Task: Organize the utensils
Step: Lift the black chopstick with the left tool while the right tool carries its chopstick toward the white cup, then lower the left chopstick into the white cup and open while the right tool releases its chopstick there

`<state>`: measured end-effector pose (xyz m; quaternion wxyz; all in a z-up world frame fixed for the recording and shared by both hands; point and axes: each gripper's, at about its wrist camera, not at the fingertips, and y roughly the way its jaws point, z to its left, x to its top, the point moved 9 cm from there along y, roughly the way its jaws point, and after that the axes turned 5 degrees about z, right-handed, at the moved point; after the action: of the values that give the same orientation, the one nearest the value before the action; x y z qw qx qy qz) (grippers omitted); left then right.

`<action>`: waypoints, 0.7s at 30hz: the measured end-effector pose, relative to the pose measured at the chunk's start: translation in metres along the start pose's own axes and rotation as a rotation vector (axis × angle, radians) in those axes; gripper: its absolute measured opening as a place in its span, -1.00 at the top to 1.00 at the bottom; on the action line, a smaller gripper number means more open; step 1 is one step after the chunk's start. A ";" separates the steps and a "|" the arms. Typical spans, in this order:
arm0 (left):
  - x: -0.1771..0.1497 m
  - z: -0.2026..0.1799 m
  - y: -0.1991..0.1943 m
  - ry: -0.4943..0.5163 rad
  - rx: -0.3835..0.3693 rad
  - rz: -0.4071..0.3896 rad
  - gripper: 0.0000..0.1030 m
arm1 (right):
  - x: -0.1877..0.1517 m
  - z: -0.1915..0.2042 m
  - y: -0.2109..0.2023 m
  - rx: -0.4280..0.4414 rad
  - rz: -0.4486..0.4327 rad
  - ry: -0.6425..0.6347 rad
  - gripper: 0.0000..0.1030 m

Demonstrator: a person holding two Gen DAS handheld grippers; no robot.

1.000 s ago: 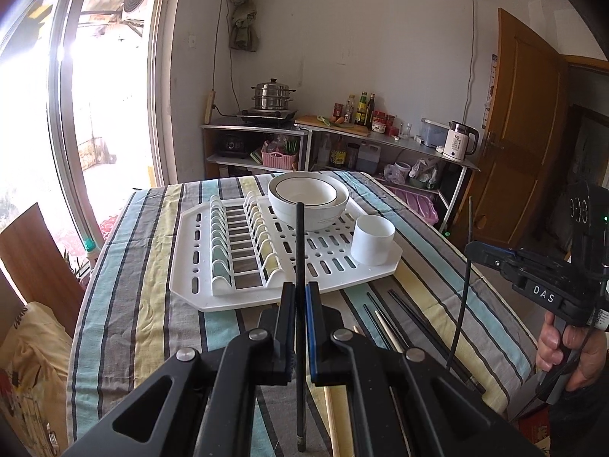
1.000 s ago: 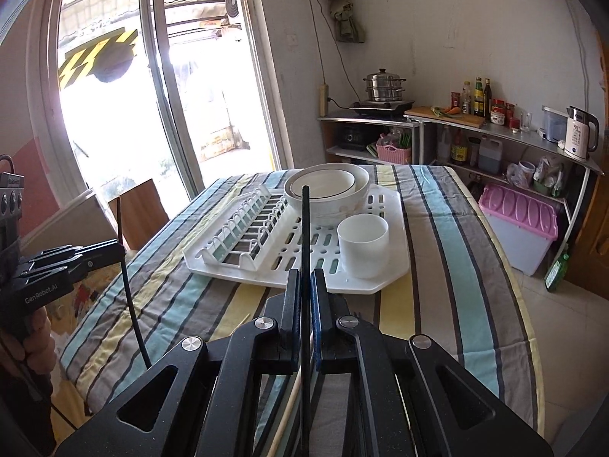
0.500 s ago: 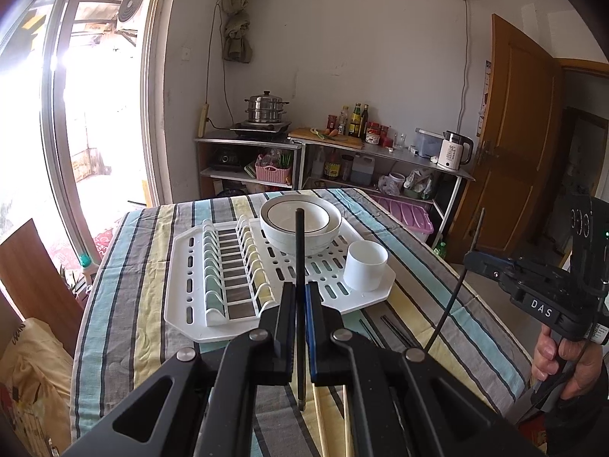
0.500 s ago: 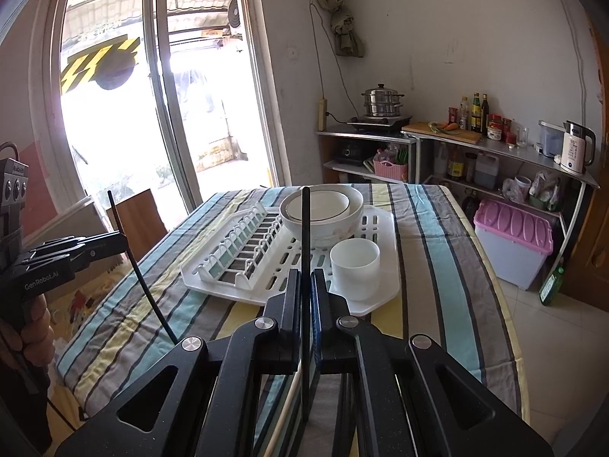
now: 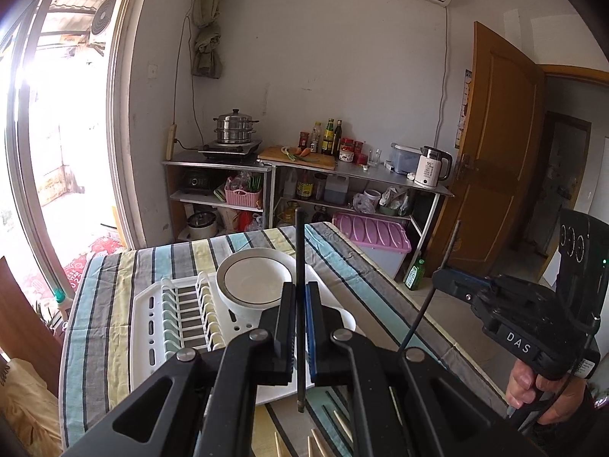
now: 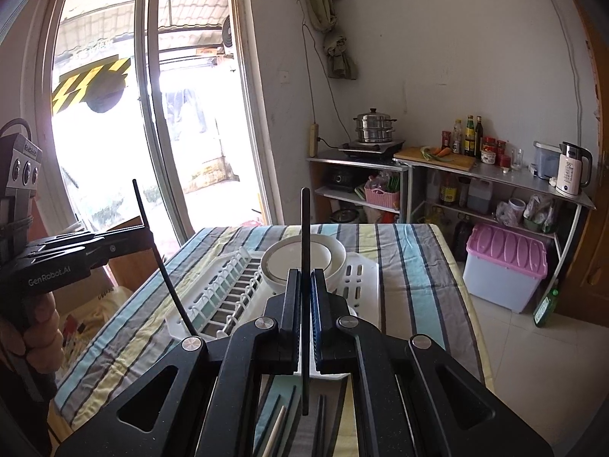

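In the left wrist view my left gripper (image 5: 300,285) is shut on a black chopstick (image 5: 300,236) that stands upright, above the white dish rack (image 5: 152,342). My right gripper (image 6: 305,272) is shut on a second black chopstick (image 6: 305,221), also upright. Each gripper shows in the other's view: the right gripper (image 5: 437,280) at the right, the left gripper (image 6: 146,234) at the left. A white bowl (image 5: 253,280) sits on the rack. A white cup (image 5: 348,320) is mostly hidden behind my fingers. Several loose chopsticks (image 5: 316,441) lie on the striped tablecloth (image 5: 106,304) below.
Metal shelves (image 5: 342,175) with a steamer pot, bottles and a kettle line the far wall. A pink-lidded bin (image 5: 371,234) stands beside the table's far right corner. A sliding glass door (image 6: 114,114) is on the left, a wooden door (image 5: 495,152) on the right.
Both grippers have risen and drawn back from the table, each still carrying its black chopstick. The rack and bowl now sit lower and smaller in both views.
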<state>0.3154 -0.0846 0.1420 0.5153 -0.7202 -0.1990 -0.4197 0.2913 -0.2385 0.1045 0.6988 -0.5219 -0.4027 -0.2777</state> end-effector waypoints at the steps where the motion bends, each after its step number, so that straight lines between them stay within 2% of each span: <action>1: 0.007 -0.003 0.004 0.003 -0.007 -0.002 0.91 | 0.005 -0.002 0.002 -0.003 -0.005 0.001 0.91; 12: 0.064 -0.018 0.065 -0.002 -0.066 -0.010 0.91 | 0.048 -0.026 0.026 -0.015 -0.044 0.024 0.91; 21: 0.064 -0.017 0.122 -0.033 -0.111 0.031 0.91 | 0.048 -0.045 0.062 -0.005 -0.015 0.064 0.91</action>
<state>0.4325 -0.1572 0.1259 0.4776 -0.7575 -0.1728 -0.4101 0.3786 -0.2612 0.1086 0.7079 -0.5114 -0.3835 -0.3005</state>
